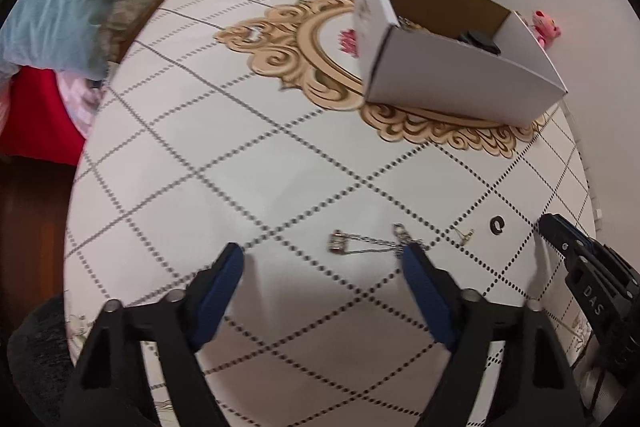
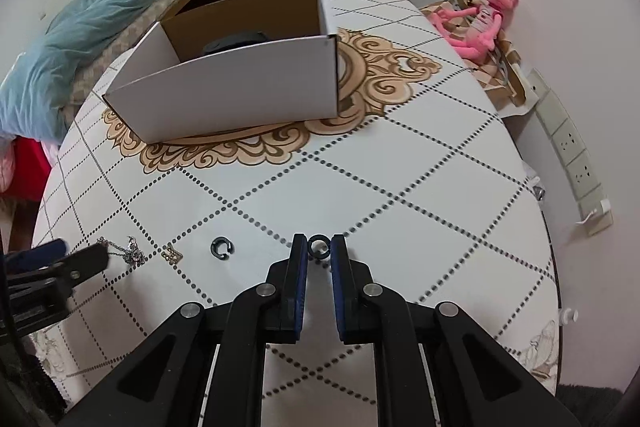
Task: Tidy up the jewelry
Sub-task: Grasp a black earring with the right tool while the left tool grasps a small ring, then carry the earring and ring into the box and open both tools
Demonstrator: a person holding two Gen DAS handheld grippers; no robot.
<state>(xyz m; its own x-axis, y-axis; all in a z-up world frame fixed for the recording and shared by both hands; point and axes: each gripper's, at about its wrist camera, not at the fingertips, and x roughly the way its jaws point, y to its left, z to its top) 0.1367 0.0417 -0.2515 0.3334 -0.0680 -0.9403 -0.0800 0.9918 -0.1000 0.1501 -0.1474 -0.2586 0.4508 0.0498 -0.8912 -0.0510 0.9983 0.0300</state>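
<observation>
The worktop (image 2: pixel 400 163), covered in a dotted diamond pattern, is occupied at its far side by an open white box (image 2: pixel 240 83) in which a dark item can be made out. The left gripper (image 1: pixel 322 261) is held low with its jaws spread wide, a silver chain necklace (image 1: pixel 368 243) lying just ahead, partly touched by one fingertip. A gold earring (image 2: pixel 173 254) and a black C-shaped clip (image 2: pixel 221 248) are left on the cloth between the grippers. A small black ring (image 2: pixel 319 247) is pinched at the very tips of the right gripper (image 2: pixel 319 254). Such a shallow hold could be lost on lifting, and the ring might roll off.
</observation>
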